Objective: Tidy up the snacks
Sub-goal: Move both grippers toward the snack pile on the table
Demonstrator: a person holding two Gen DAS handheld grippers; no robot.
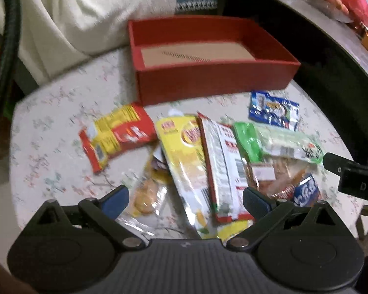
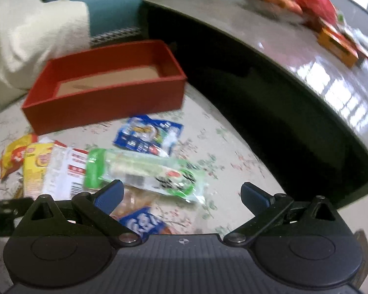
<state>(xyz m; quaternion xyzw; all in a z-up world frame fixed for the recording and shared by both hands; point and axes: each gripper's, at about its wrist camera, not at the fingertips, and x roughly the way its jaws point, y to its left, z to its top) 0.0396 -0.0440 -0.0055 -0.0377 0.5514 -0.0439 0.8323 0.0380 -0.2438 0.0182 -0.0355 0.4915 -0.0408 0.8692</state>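
Clearly nothing is held yet: the left gripper is spread wide low in the frame, over the near ends of the yellow pack and the white-and-red pack, and the right gripper is likewise released, with the green pack just ahead of its left finger. The snacks are heaped mid-frame on the floral desk, several overlapping, and the red box stands empty beyond them in the upper middle.

A top pack is best taken first, so the heap is not dragged. The white-and-red pack should be straddled across its narrow width, gripped near the middle where the film is stiffer, and lifted clear before being carried over the box wall. The blue pack, lying apart nearest the box, can be left to the right gripper. Slippery film is likely; a firm close is advised.
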